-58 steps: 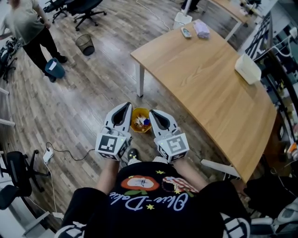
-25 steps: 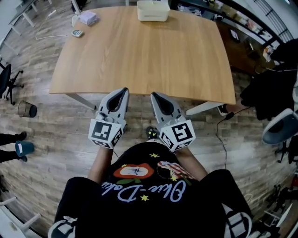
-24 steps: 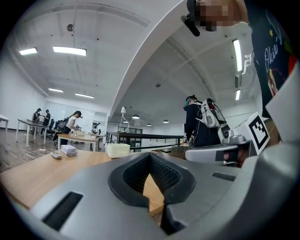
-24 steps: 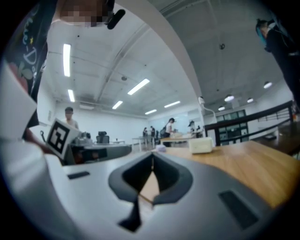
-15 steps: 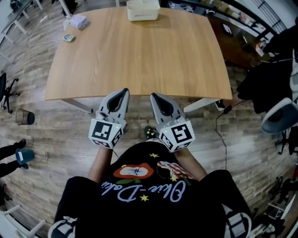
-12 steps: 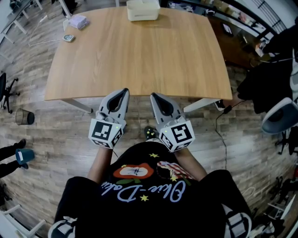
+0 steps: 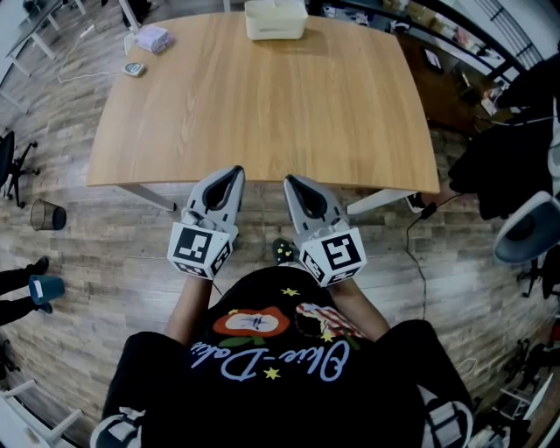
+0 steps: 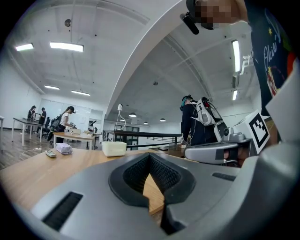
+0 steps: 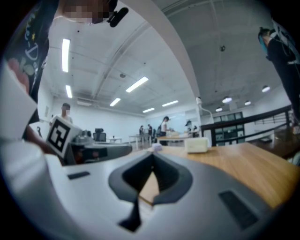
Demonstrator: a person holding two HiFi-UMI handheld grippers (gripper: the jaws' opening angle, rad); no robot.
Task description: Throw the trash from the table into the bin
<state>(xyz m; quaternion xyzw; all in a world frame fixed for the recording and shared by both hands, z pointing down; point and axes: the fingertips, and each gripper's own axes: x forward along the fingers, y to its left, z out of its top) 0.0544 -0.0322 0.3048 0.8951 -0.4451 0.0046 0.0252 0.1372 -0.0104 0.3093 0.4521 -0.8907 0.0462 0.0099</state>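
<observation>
The wooden table (image 7: pixel 262 105) lies in front of me, and both grippers hang side by side at its near edge, pointing level at it. My left gripper (image 7: pixel 234 172) is shut with nothing in it, its dark pads meeting at the tip (image 8: pixel 150 154). My right gripper (image 7: pixel 290 181) is shut and empty too, its jaws closed to a point (image 9: pixel 152 165). On the table's far side stand a white box (image 7: pixel 276 19), a pale pack (image 7: pixel 154 38) and a small remote (image 7: pixel 134 68). A black mesh bin (image 7: pixel 41 214) stands on the floor far to the left.
A table leg (image 7: pixel 140 194) slants down at the left, another (image 7: pixel 378 203) at the right. A cable (image 7: pixel 420 254) runs over the plank floor on the right, near a chair (image 7: pixel 529 236). People stand at desks in the background (image 8: pixel 65 123).
Early on the grippers hung over an orange bin on the floor beside the table; now they face the table's near edge. Over the last second hardly anything moved.
</observation>
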